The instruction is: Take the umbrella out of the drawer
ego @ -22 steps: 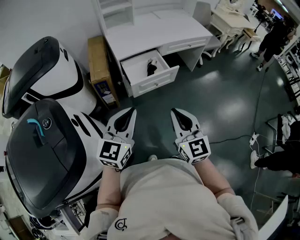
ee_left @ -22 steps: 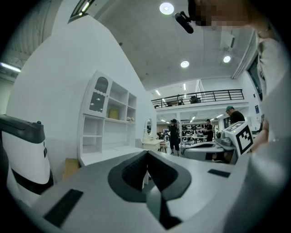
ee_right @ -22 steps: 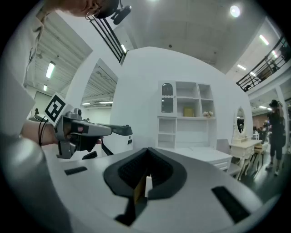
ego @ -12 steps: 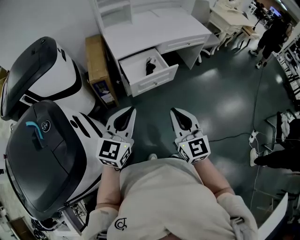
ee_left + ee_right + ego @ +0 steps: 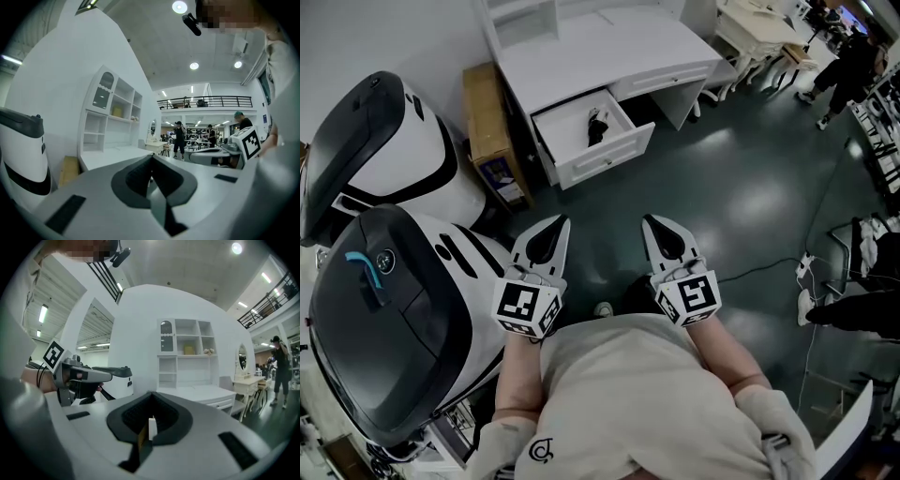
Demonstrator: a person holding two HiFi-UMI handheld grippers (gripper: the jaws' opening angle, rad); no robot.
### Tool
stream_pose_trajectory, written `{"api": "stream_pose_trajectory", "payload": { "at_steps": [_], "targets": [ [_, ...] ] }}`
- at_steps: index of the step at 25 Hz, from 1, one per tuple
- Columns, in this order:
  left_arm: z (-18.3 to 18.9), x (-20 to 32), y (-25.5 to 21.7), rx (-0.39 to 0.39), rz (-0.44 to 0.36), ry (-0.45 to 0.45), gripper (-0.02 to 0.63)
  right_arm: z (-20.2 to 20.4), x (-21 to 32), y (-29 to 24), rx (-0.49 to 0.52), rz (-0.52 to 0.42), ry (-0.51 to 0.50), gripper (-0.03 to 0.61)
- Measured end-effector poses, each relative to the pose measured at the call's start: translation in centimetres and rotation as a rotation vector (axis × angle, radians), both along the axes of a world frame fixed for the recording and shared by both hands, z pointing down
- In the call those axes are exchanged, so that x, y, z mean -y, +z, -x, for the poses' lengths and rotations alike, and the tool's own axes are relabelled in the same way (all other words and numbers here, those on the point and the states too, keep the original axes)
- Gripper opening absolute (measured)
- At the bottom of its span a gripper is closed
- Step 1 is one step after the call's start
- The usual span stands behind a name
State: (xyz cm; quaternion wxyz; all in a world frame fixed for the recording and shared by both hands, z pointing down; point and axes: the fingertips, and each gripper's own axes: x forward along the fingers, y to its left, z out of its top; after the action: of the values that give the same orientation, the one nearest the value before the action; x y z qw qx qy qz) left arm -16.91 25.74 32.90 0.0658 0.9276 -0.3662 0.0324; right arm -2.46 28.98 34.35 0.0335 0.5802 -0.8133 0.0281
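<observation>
A white desk (image 5: 609, 52) stands across the floor ahead of me, with one drawer (image 5: 609, 157) pulled open. A black folded umbrella (image 5: 597, 126) lies inside the drawer. My left gripper (image 5: 560, 223) and right gripper (image 5: 651, 223) are held side by side in front of my chest, level and pointing toward the desk, far short of it. Both are shut with nothing between the jaws. In the left gripper view the left gripper (image 5: 152, 157) has its jaws closed tip to tip, and the right gripper (image 5: 150, 393) looks the same in its own view.
Two big white-and-black machines (image 5: 384, 319) (image 5: 389, 155) crowd the left side. A cardboard box (image 5: 487, 122) leans beside the desk. A cable (image 5: 769, 274) runs over the dark floor at the right. A person (image 5: 848, 70) stands far off among more white furniture.
The desk and open drawer have slid slightly up and left in the head view. Both grippers hold the same place and stay shut.
</observation>
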Motion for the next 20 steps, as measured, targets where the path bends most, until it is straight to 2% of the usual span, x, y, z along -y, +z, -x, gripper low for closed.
{"api": "stream_pose_trajectory", "payload": {
  "at_steps": [10,20],
  "targets": [
    [-1.8,6.1,1.5,0.018,0.023,-0.087,0.012,-2.4,6.9,1.4,-0.008,0.014,-0.075,0.006],
    [-9.5,16.3,2.3,0.032,0.067,-0.178,0.012,-9.2,18.3,1.7,0.01,0.054,-0.194,0.006]
  ]
}}
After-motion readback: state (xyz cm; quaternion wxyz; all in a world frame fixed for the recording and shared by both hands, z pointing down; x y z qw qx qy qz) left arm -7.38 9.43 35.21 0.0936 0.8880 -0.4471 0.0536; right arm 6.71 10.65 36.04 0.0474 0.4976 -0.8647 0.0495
